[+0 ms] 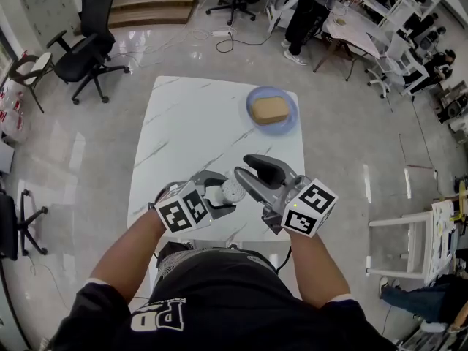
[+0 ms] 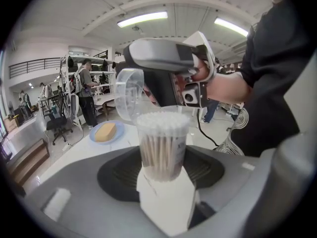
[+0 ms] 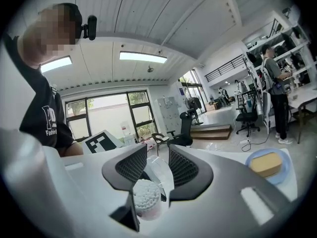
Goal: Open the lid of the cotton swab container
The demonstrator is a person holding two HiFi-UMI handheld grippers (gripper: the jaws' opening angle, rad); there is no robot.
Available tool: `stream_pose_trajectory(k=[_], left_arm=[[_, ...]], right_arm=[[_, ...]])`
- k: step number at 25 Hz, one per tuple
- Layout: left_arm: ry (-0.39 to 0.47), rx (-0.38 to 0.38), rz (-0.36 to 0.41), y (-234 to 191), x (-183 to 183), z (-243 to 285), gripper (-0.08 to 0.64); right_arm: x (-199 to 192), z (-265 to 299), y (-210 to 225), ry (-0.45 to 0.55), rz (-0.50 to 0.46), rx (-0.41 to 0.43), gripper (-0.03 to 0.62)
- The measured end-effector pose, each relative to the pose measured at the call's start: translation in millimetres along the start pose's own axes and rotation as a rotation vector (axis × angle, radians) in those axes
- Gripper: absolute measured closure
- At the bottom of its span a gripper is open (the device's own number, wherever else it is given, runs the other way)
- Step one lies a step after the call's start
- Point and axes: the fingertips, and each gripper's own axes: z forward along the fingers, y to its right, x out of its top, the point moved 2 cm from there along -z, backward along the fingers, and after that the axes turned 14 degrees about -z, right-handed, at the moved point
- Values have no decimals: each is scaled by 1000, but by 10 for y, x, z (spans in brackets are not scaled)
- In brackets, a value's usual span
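Head view: one white table (image 1: 183, 123) is seen, with one blue plate (image 1: 289, 123) carrying one yellow block (image 1: 268, 110) at far right, well apart from both grippers. One cotton swab container (image 2: 162, 143) is clamped upright in the left gripper (image 2: 163, 171) at the near edge. Its clear lid (image 2: 128, 94), lifted off the mouth, is pinched by the right gripper (image 3: 157, 165). Nothing is found between them.

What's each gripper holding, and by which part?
Left gripper clamps the cotton swab container by its lower body; right gripper pinches its clear lid by the rim.
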Motion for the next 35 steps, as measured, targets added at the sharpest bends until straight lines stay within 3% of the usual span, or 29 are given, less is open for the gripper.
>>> stream_pose_trajectory(k=[12, 19, 35], left_arm=[[49, -31, 64, 194, 33, 43, 252], [84, -23, 49, 135, 58, -19, 252], [97, 8, 68, 75, 67, -79, 252]], right_arm=[[-137, 108, 224, -51, 11, -39, 518], [-302, 142, 312, -100, 28, -58, 574], [-539, 191, 263, -169, 65, -34, 581]])
